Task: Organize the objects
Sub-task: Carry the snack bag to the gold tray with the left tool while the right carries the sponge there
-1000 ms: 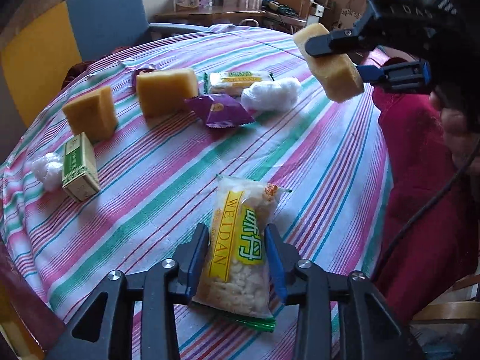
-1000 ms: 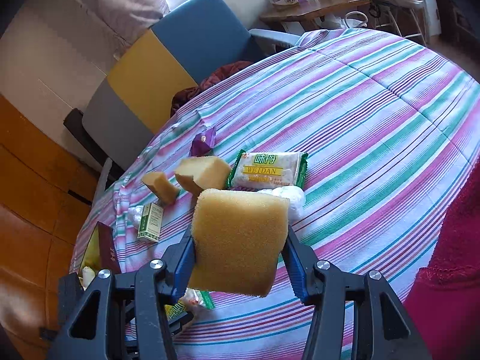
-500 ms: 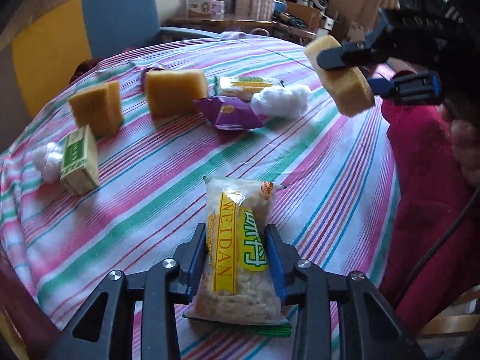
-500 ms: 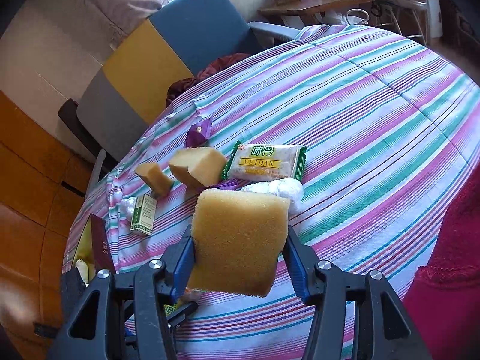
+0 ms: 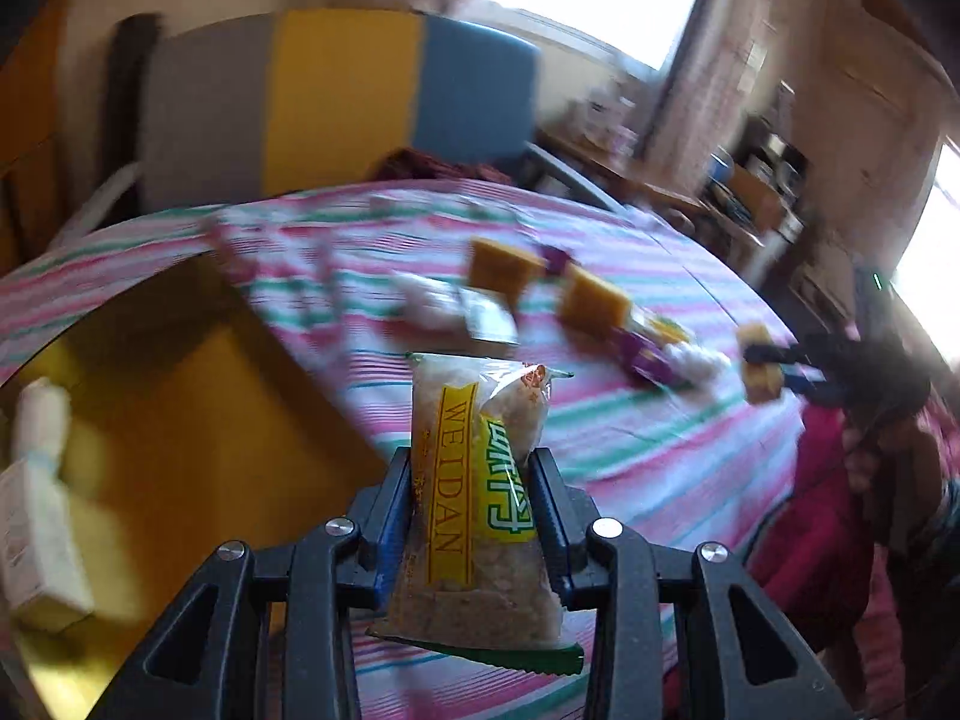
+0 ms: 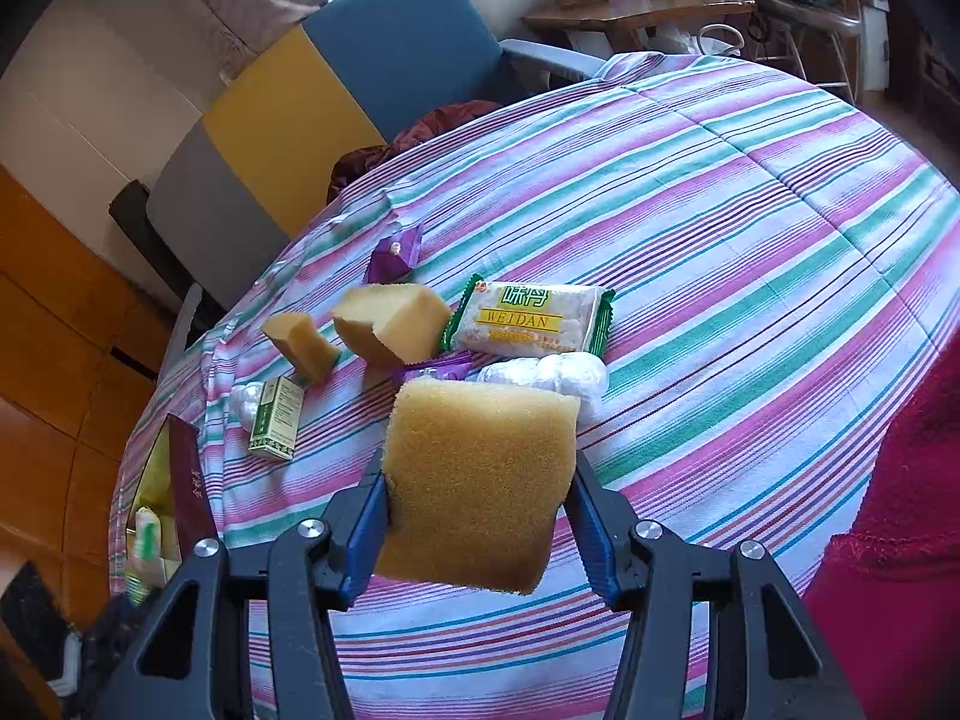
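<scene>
My left gripper is shut on a clear WEIDAN snack packet and holds it upright in the air. The left wrist view is blurred. The packet hangs near the yellow-lined inside of an open box at the table's left edge. My right gripper is shut on a yellow sponge above the striped tablecloth. From the left wrist view, the right gripper and its sponge show at the far right.
On the cloth lie a second WEIDAN packet, two sponges, purple wrappers, a white wad and a green carton. The dark red box holds several items. A colour-block chair stands behind.
My left gripper has lifted the snack packet off the cloth, swung it left to the yellow-lined box and rolled. The right gripper and its sponge have stayed in place.
</scene>
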